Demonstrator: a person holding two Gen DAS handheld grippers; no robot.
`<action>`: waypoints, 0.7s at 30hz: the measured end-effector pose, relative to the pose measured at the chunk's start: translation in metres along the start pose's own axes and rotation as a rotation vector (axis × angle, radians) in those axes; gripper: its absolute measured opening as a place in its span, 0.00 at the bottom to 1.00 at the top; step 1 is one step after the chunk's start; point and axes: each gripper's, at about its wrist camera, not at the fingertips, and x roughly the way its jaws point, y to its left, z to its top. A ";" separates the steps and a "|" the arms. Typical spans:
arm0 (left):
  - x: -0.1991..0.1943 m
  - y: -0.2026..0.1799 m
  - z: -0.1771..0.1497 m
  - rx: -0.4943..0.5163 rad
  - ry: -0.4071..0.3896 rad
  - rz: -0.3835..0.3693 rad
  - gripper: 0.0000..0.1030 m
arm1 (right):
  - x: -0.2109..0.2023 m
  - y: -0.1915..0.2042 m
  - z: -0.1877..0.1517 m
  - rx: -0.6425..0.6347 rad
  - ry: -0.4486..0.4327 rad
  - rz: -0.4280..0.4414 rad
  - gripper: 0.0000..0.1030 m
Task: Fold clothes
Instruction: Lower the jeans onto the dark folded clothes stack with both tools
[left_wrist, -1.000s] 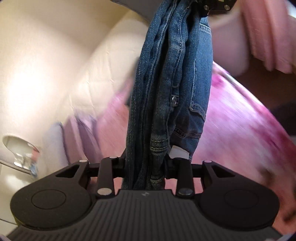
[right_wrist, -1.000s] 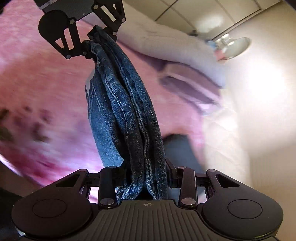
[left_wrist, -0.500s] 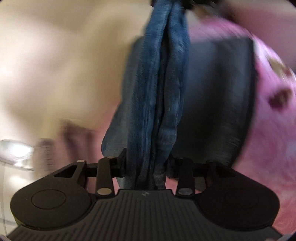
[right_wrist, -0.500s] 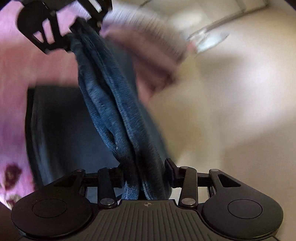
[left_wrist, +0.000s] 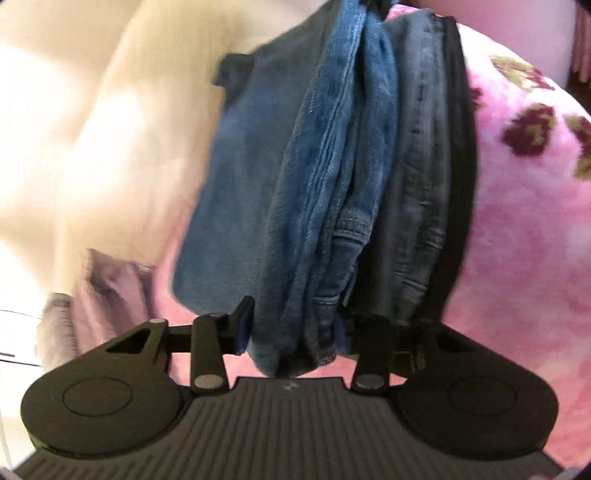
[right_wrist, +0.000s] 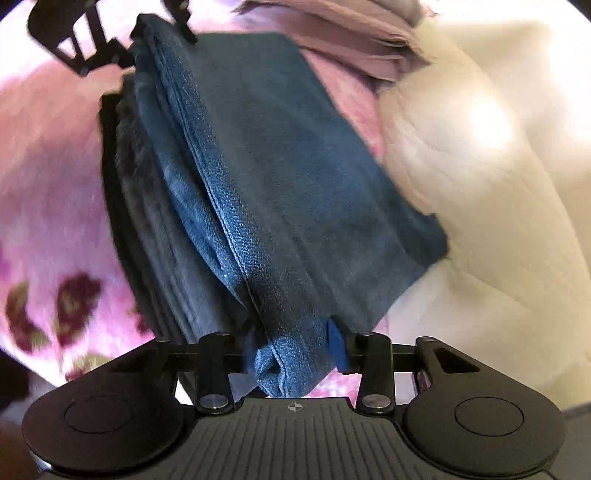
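Folded blue jeans (left_wrist: 332, 192) stretch between my two grippers. My left gripper (left_wrist: 291, 336) is shut on one bunched end of the jeans. My right gripper (right_wrist: 295, 347) is shut on the other end of the blue jeans (right_wrist: 229, 177). The left gripper (right_wrist: 110, 40) shows at the top left of the right wrist view, still gripping the denim. Under the held jeans lies a stack of folded dark garments (left_wrist: 428, 166), also seen as the grey-black stack (right_wrist: 147, 206), and a flat blue denim panel (right_wrist: 295, 147) spreads over it.
A pink floral blanket (left_wrist: 524, 184) covers the bed. A cream quilted headboard (right_wrist: 480, 166) rises beside the stack. Folded mauve cloth (right_wrist: 351, 44) lies near the headboard, seen too as mauve cloth (left_wrist: 107, 288) at the left.
Both grippers have carried the jeans down from hanging in the air onto the dark folded stack by the headboard. Both stay shut on the denim.
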 end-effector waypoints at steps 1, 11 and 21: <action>0.003 0.001 -0.003 -0.021 0.001 0.009 0.37 | -0.002 0.001 0.004 0.018 -0.004 -0.007 0.35; 0.014 -0.015 -0.023 -0.025 0.004 -0.029 0.41 | 0.022 0.019 0.002 0.008 0.057 0.022 0.35; -0.051 0.044 -0.049 -0.474 -0.014 -0.103 0.39 | -0.022 -0.006 0.004 0.219 -0.003 0.152 0.36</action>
